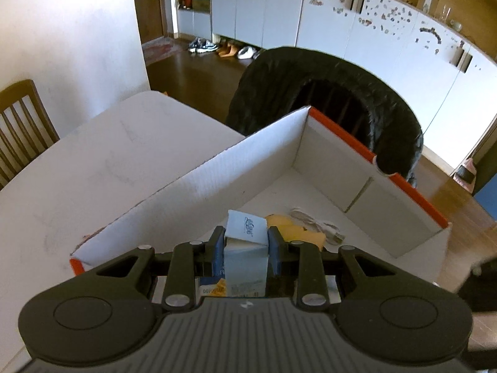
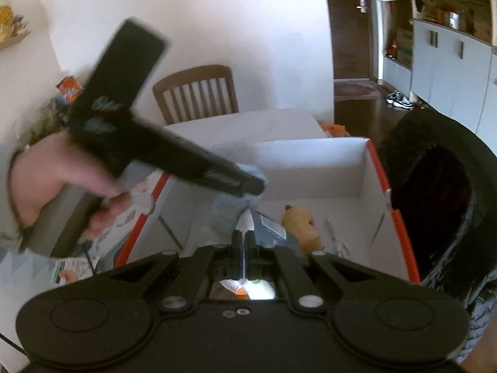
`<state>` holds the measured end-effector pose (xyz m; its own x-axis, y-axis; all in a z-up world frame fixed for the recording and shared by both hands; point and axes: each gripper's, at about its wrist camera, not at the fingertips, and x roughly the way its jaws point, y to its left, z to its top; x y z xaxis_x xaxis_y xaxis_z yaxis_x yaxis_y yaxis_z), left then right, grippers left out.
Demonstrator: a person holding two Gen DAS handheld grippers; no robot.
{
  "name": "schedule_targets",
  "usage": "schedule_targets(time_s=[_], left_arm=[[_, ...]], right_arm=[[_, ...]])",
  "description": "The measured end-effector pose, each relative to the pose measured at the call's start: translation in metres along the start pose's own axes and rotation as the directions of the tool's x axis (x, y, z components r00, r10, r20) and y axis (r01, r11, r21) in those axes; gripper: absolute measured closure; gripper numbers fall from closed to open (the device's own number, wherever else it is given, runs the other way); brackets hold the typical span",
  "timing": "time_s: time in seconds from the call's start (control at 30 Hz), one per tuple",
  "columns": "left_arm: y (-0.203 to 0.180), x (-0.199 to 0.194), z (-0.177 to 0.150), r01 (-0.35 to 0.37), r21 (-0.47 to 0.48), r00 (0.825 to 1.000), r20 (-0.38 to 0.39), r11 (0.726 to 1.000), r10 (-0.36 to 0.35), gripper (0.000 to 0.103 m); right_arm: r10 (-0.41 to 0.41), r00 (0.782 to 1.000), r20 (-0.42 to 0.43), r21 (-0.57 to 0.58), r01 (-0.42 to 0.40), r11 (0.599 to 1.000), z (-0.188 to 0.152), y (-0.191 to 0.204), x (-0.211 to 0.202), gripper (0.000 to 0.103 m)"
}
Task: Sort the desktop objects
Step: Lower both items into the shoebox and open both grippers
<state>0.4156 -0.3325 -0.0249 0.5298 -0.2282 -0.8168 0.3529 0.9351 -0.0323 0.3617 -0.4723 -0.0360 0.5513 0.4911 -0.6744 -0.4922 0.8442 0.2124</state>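
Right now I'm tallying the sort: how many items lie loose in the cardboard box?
2 clearly: a yellow plush toy mid-floor and a white cable beside it. The pale carton hangs above in the left gripper; more may be hidden beneath.

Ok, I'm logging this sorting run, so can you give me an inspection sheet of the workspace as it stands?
Surface: white table, scuffed.
Job's things: open cardboard box; small pale blue carton above it; yellow soft toy inside.
Clutter: printed papers on the table.
Grippers: left gripper shut on the carton; right gripper shut on a thin white piece.
Cables: white cable in the box.
Surroundings: wooden chair, black-draped chair, white cabinets.
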Motion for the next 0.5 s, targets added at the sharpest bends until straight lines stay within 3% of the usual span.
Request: schedule_targets(time_s=[0.2, 0.5], left_arm=[[0.002, 0.017, 0.000, -0.006, -0.006, 1.000, -0.026, 1.000, 0.005, 0.075], [0.002, 0.033, -0.006, -0.018, -0.014, 0.998, -0.058, 1.000, 0.017, 0.075]], right_arm=[[0.014, 0.999, -0.042, -0.061, -0.017, 0.998, -0.010, 0.014, 0.011, 0.101], [0.006, 0.999, -0.036, -0.125, -0.010, 0.992, -0.018, 0.019, 0.006, 0.082]])
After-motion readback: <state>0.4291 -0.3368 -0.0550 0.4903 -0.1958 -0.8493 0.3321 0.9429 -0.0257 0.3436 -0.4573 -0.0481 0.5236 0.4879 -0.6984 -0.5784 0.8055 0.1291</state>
